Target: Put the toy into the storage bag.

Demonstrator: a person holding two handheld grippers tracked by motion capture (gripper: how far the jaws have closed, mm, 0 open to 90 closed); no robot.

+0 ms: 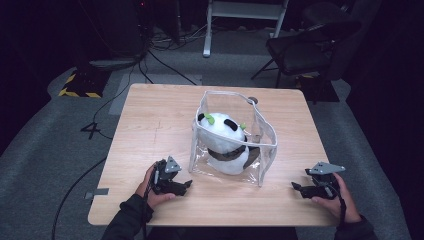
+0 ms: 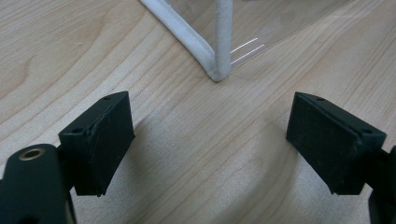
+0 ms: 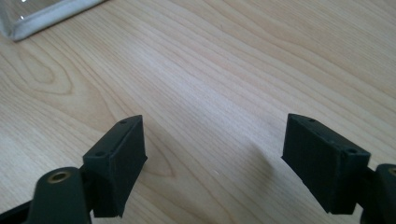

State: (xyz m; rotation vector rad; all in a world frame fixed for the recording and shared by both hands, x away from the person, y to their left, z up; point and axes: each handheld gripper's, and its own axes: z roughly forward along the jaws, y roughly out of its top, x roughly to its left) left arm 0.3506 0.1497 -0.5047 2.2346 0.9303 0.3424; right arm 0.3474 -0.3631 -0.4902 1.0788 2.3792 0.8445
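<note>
A clear plastic bag with white piping point(image 1: 260, 135) stands open-topped on the middle of the wooden table point(image 1: 150, 125). Inside it lies a black-and-white panda plush point(image 1: 225, 137) with green bits on its head. My left gripper point(image 1: 188, 185) rests on the table just left of the bag's near corner, open and empty; in the left gripper view that piped bag corner point(image 2: 217, 70) sits a short way beyond the wide-apart jaws of the gripper point(image 2: 210, 140). My right gripper point(image 1: 295, 187) lies near the front right, open and empty, jaws pointing left at the bag. The bag's edge point(image 3: 42, 16) shows far off.
Beyond the table's far edge stand a dark chair point(image 1: 310, 50) and a white frame point(image 1: 240, 15). Cables point(image 1: 165, 65) run over the grey floor, and a yellow-and-black striped base point(image 1: 80, 87) sits at the left. Bare tabletop surrounds the bag.
</note>
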